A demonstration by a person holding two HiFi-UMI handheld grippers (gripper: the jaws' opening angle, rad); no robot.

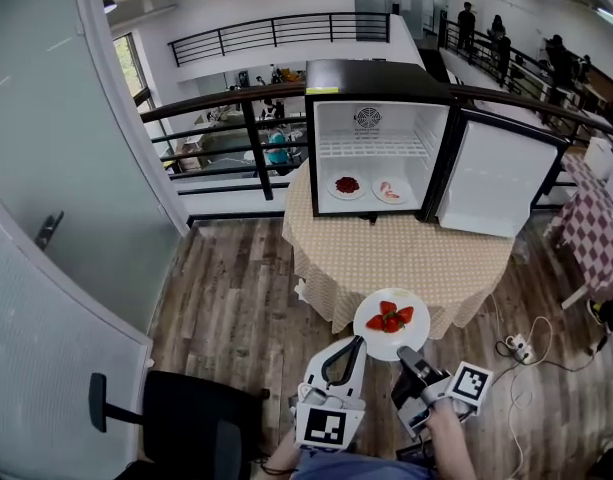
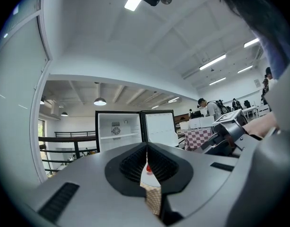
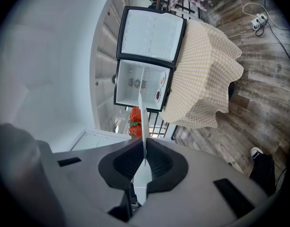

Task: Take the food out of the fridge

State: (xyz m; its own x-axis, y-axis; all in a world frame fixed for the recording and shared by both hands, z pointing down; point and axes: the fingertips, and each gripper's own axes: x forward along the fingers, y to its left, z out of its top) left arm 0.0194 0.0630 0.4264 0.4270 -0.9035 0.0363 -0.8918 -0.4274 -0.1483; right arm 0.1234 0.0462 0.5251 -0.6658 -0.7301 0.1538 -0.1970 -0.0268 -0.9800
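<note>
My left hand-held gripper (image 1: 352, 348) is pinched closed and empty, just beside the plate of strawberries (image 1: 384, 345), at its 8 o'clock rim. My right hand-held gripper (image 1: 408, 356) clamps its 5 o'clock rim. The surface (image 1: 386, 253) lies at 12 o'clock, with the fridge (image 1: 376, 78) beyond.

Red strawberries (image 1: 390, 317) on white plate (image 1: 386, 348), tan checked tablecloth (image 1: 386, 253), black-and-white fridge (image 1: 376, 73)

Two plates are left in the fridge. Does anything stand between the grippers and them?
Nothing visible does. The fridge door hangs open to the right, and the tablecloth before the two plates bears nothing. But the right gripper is shut on the strawberry plate.
</note>
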